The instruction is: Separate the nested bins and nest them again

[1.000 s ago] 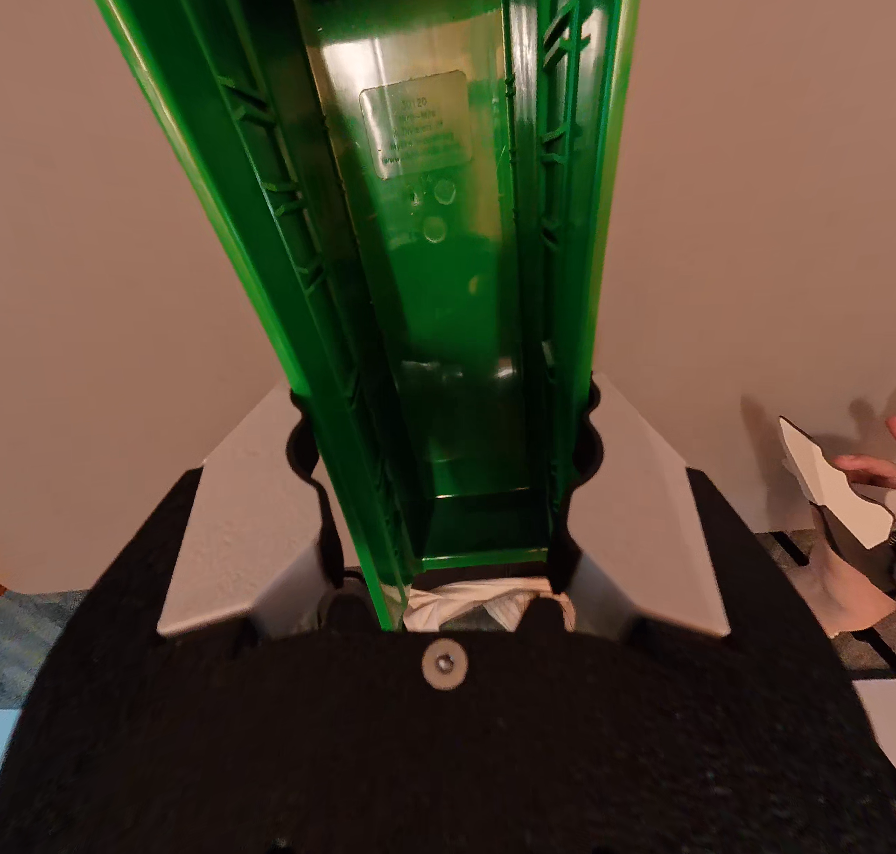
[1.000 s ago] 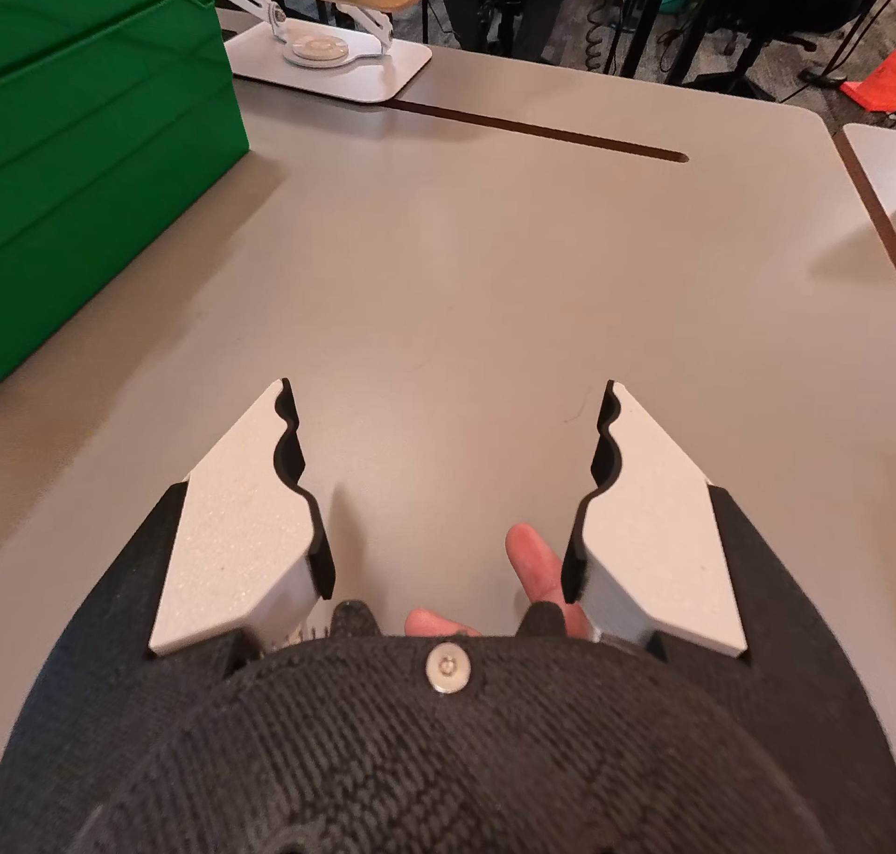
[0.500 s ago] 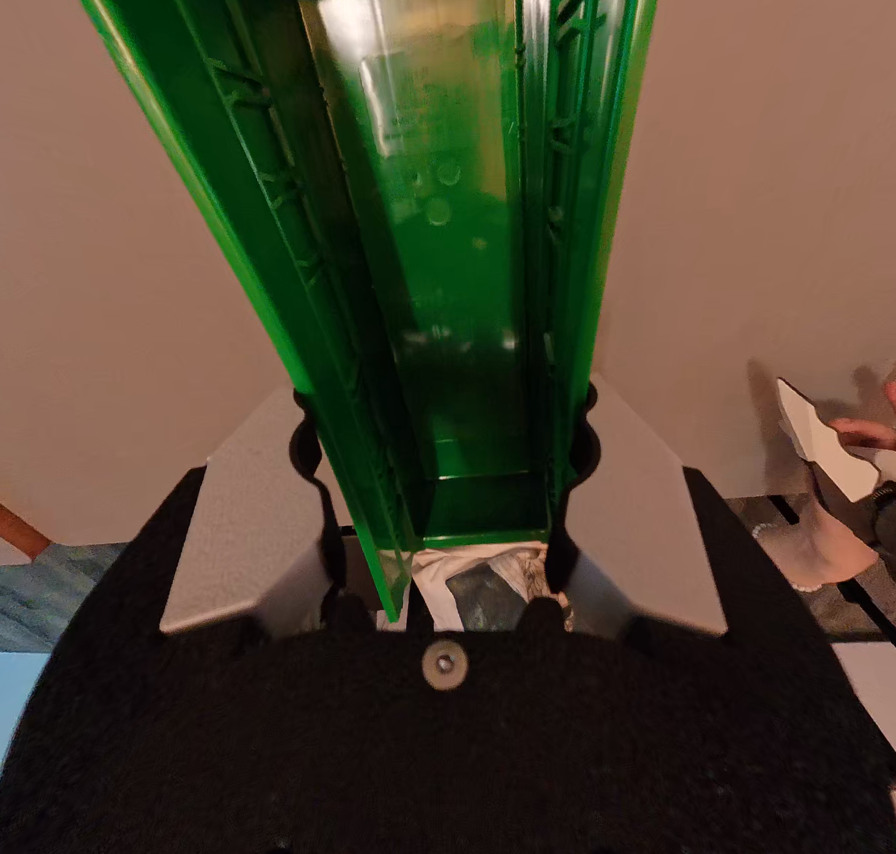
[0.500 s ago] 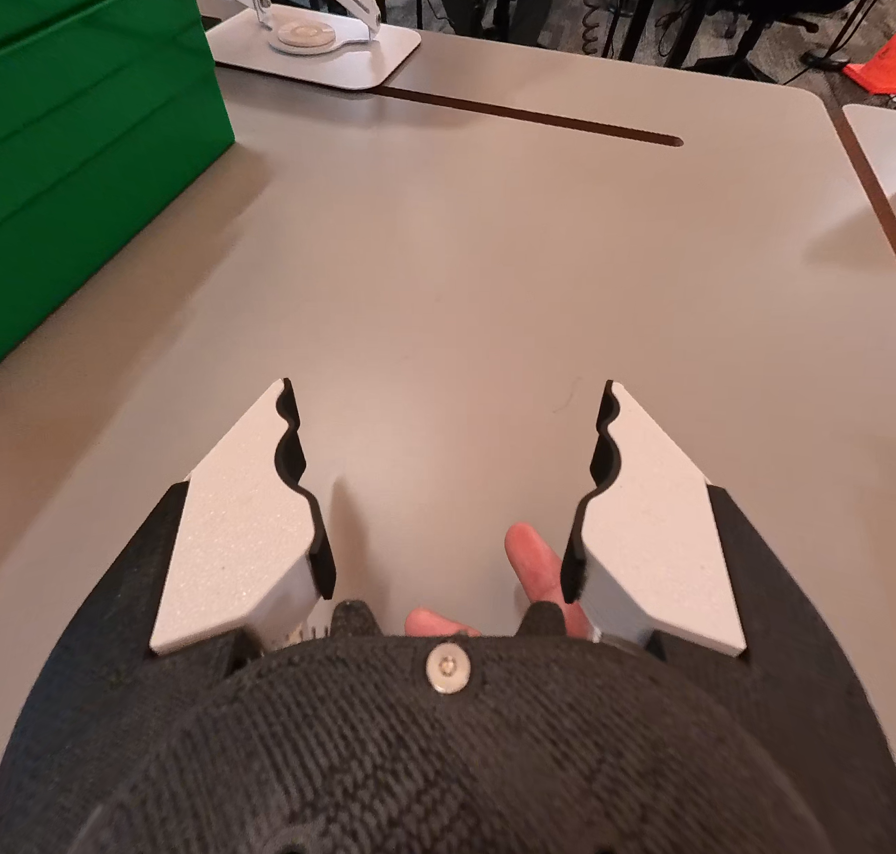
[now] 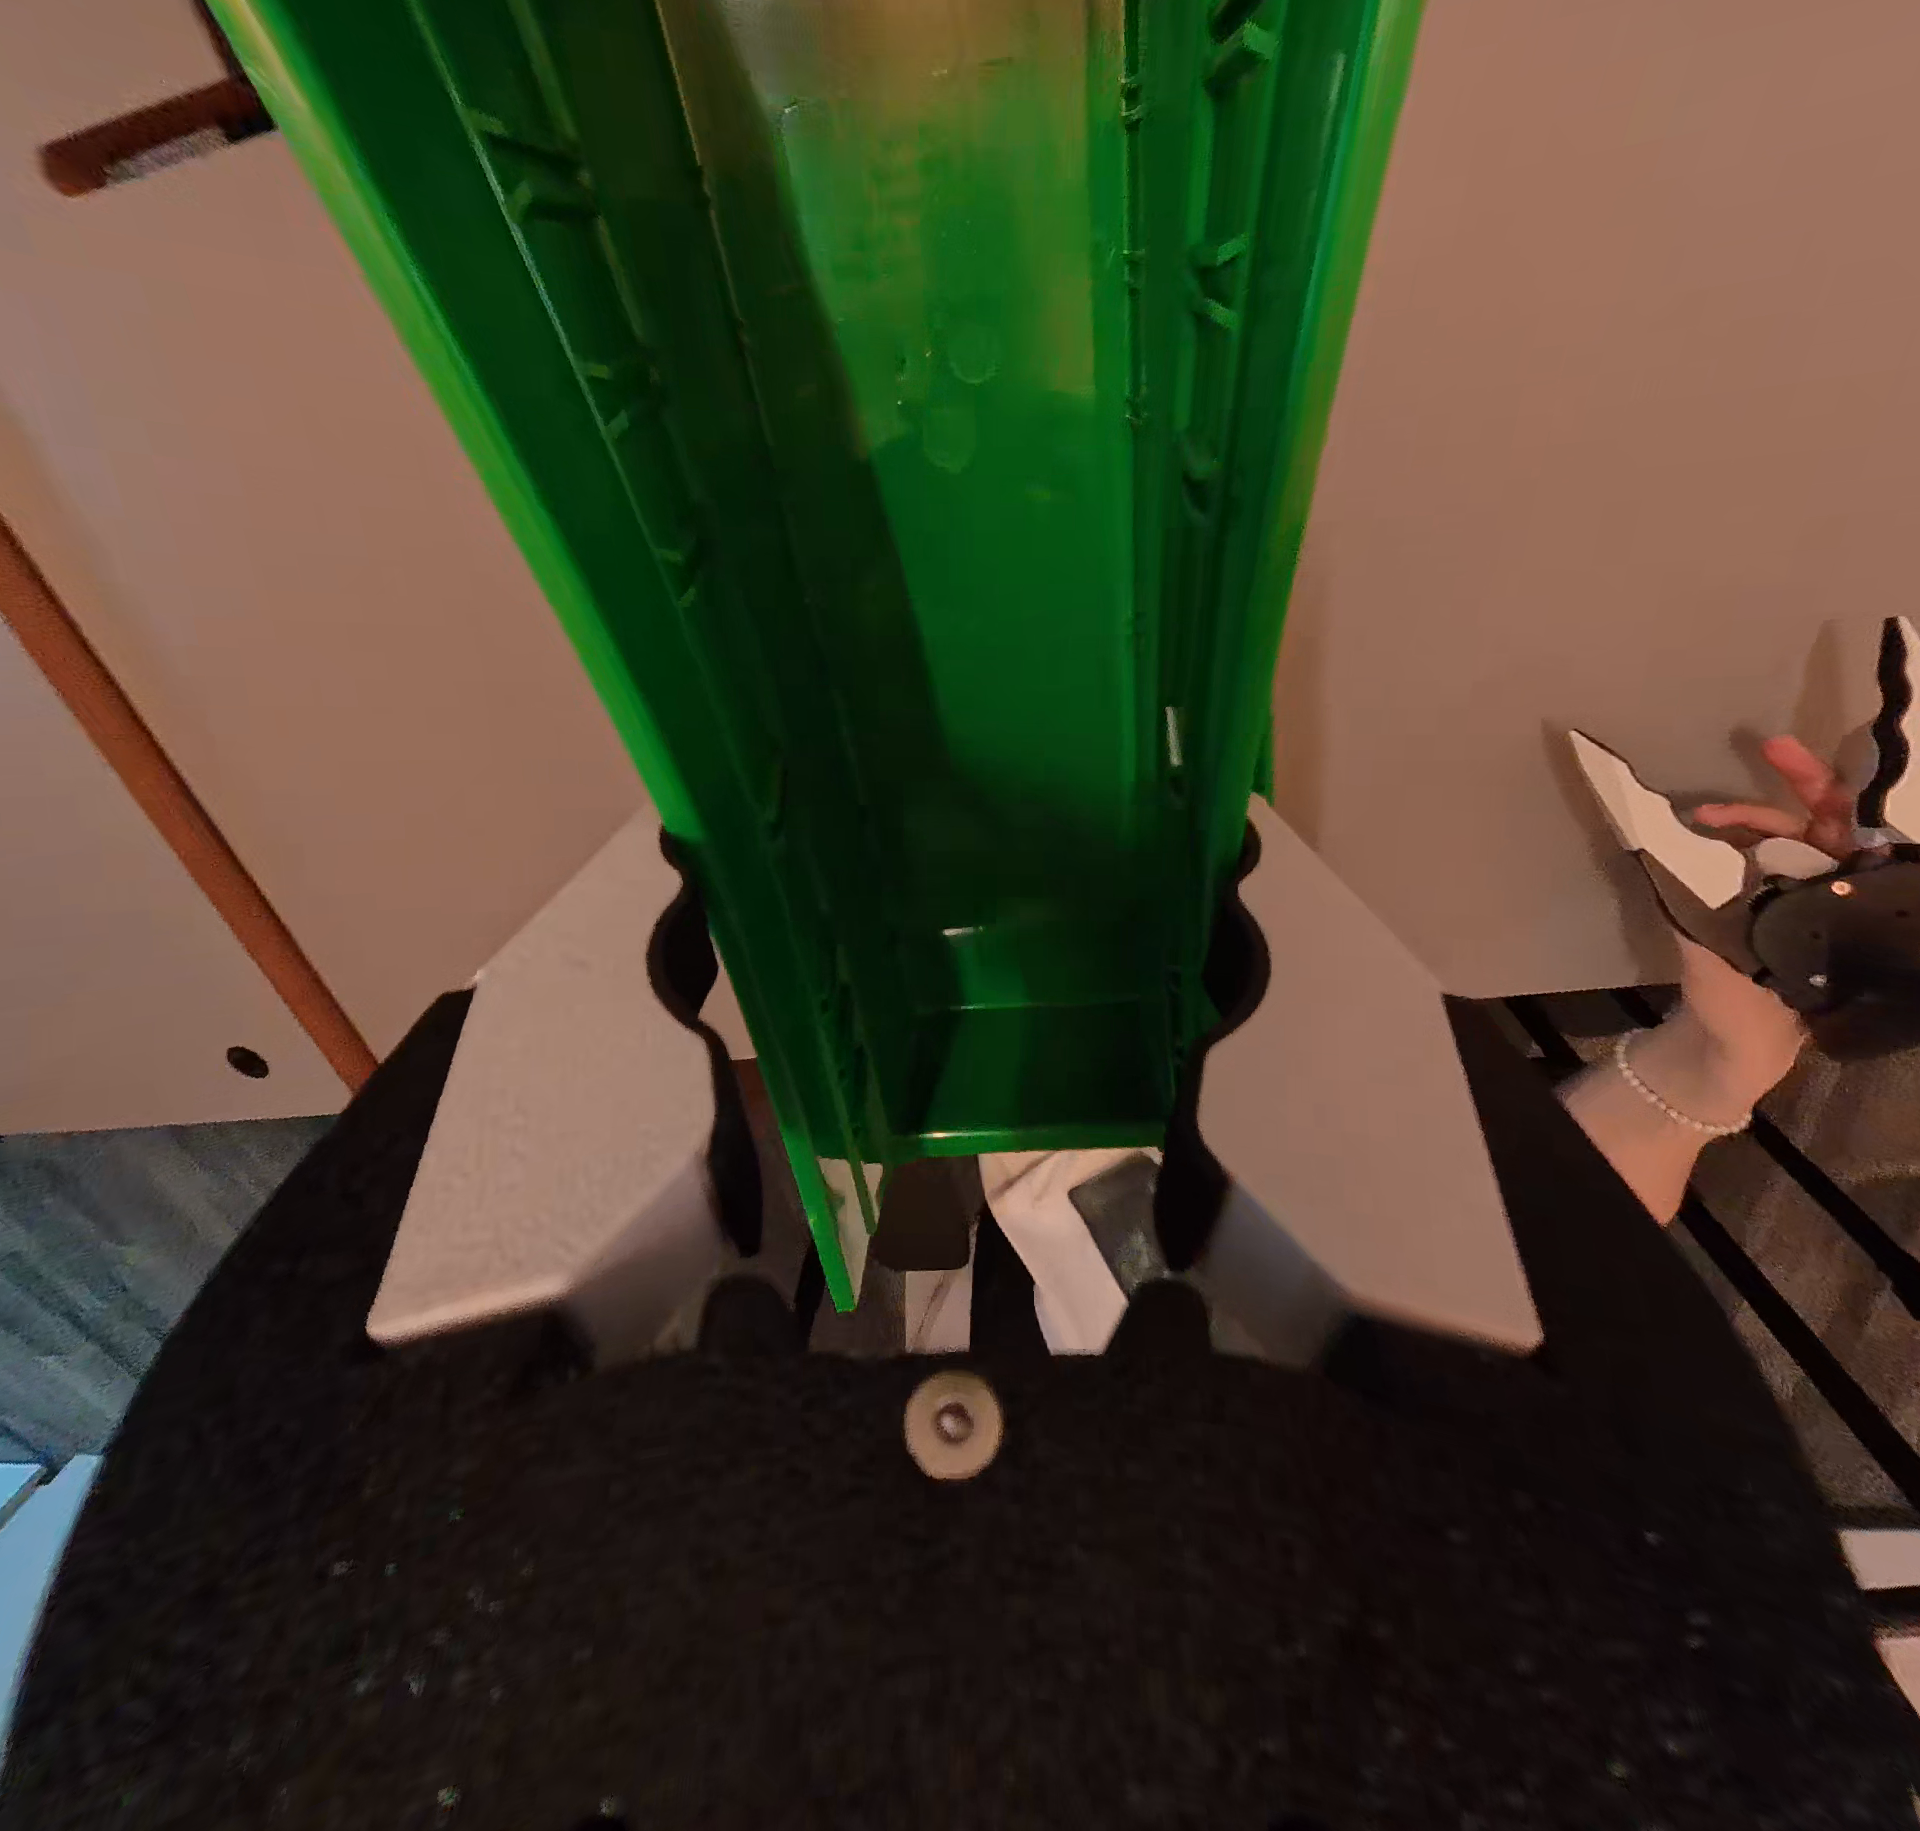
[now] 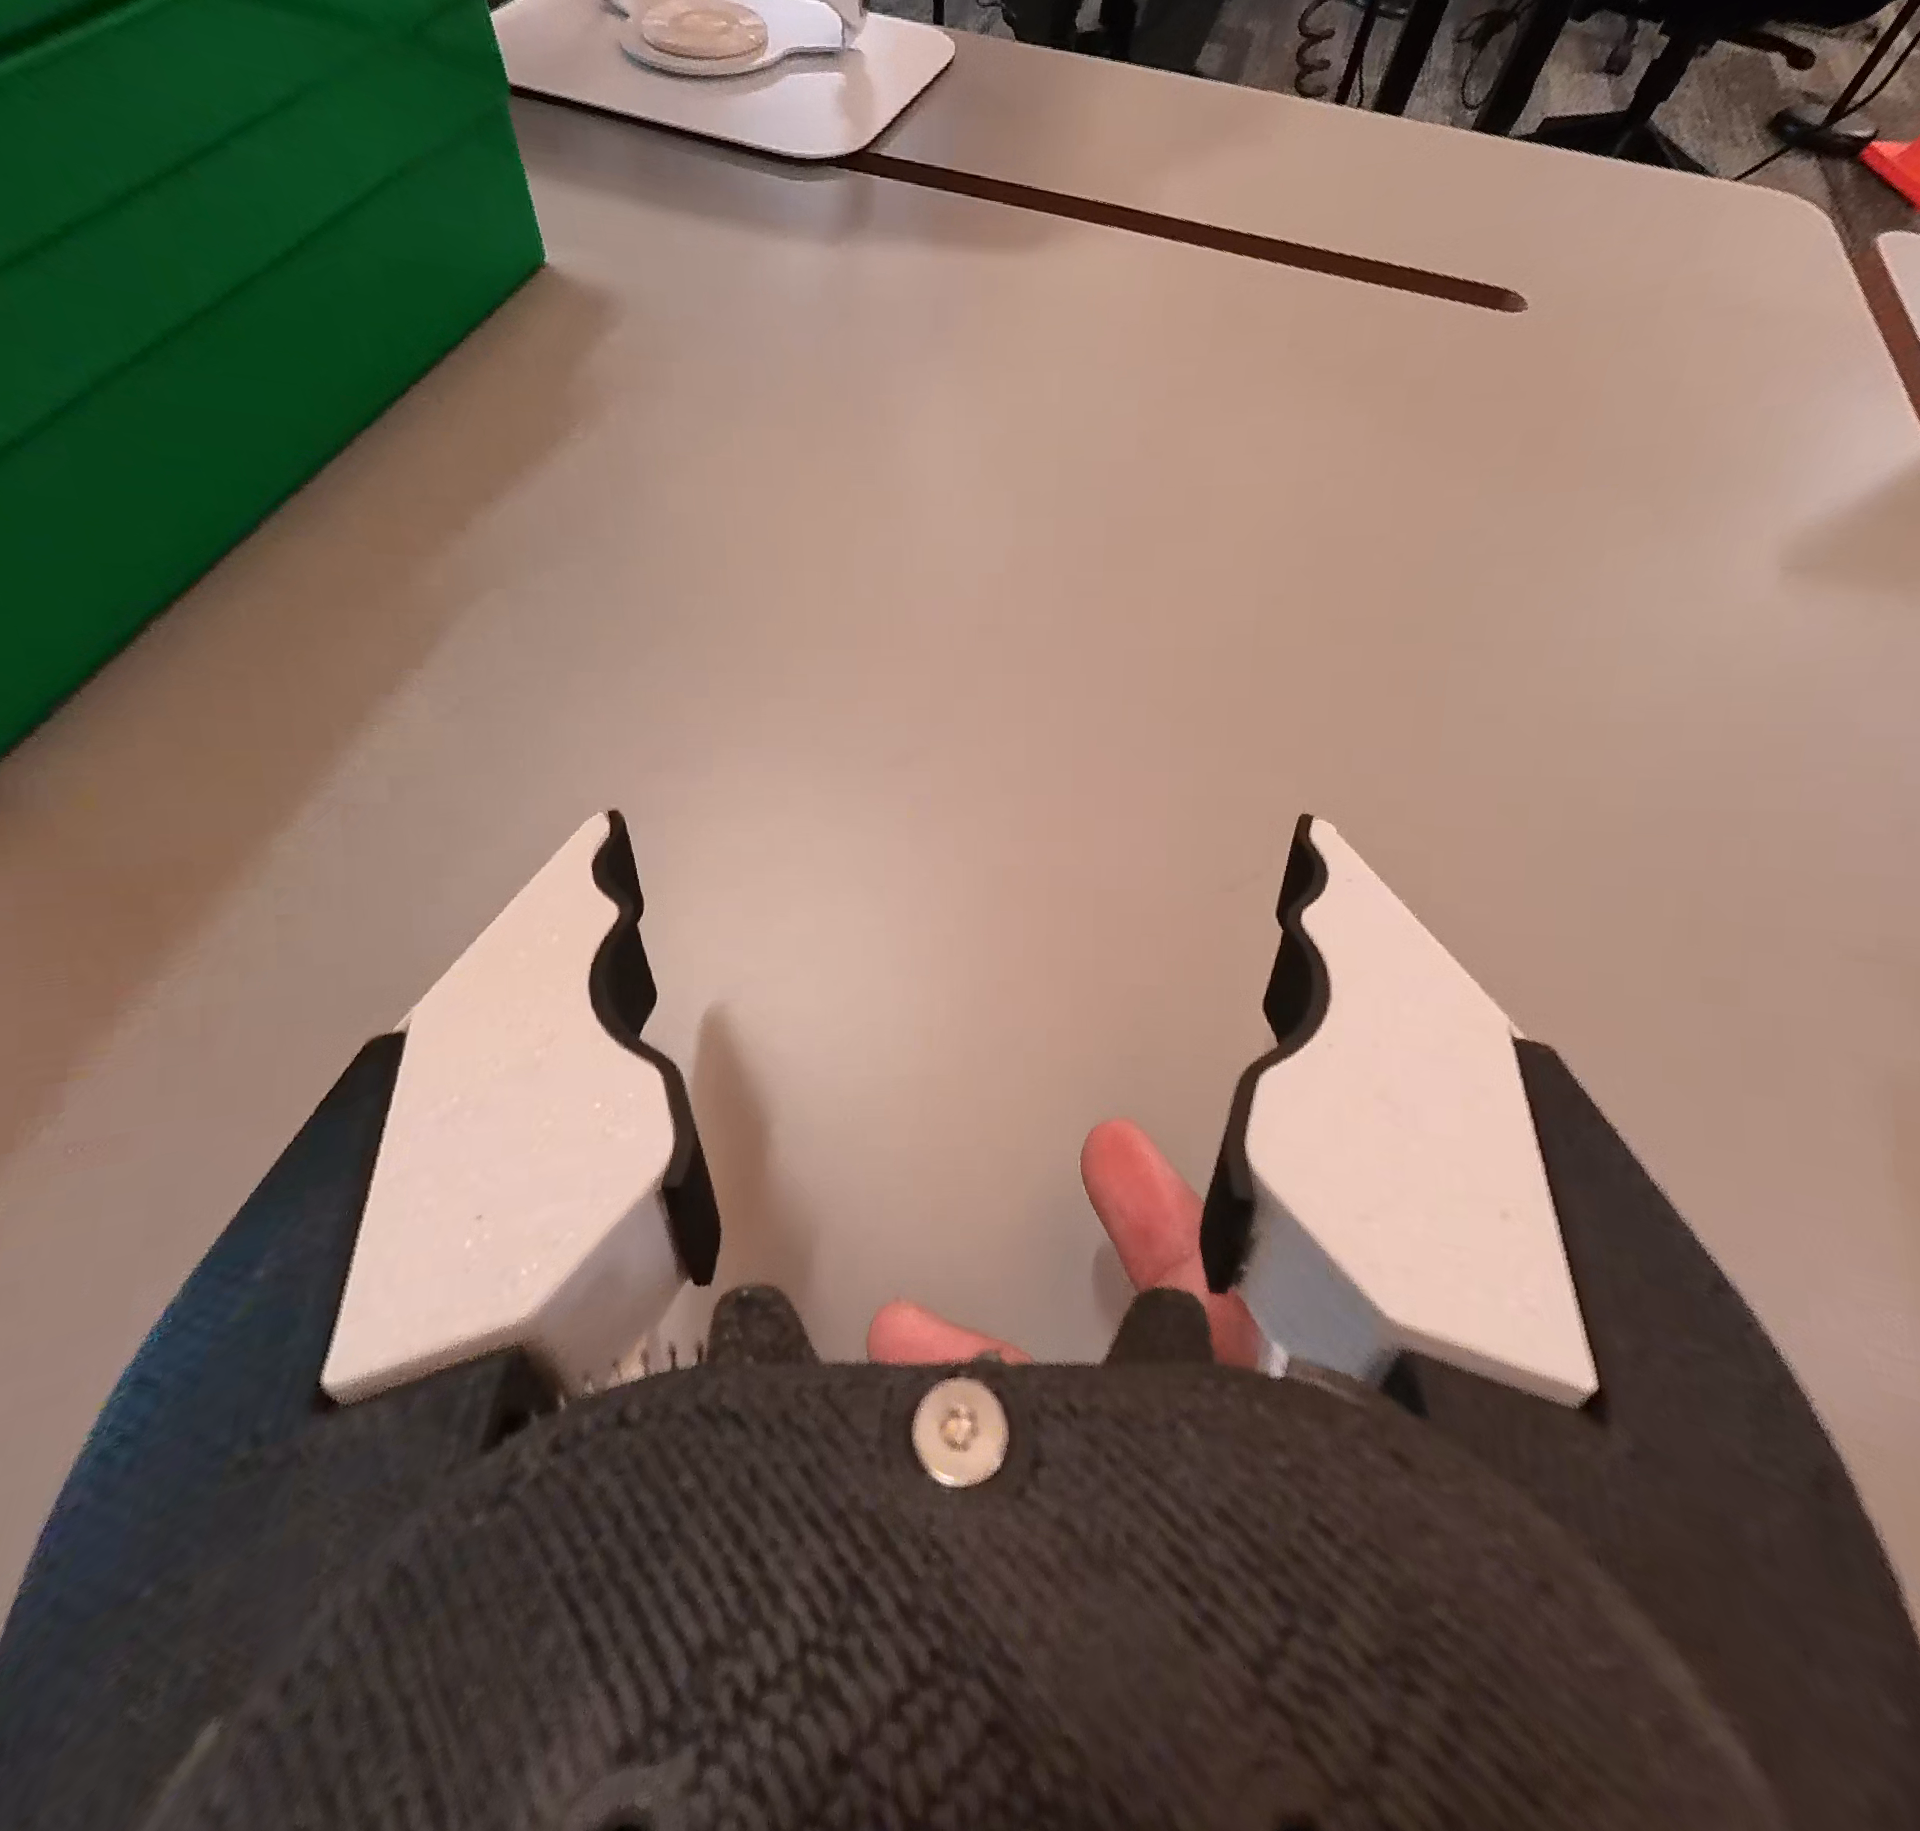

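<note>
The left gripper (image 5: 956, 960) clamps a green bin (image 5: 935, 534) above the grey table (image 6: 1039, 586). The right gripper (image 6: 956, 950), jaws apart, hovers empty; only its view shows the stacked green bins (image 6: 208, 275) and a white stand base (image 6: 727, 67).

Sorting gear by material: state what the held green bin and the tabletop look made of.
Green bin: looks like glossy moulded plastic, given its bright highlights, thin ribbed walls and translucent edge. Tabletop: smooth matte grey-beige, probably laminate; its core cannot be seen.
</note>
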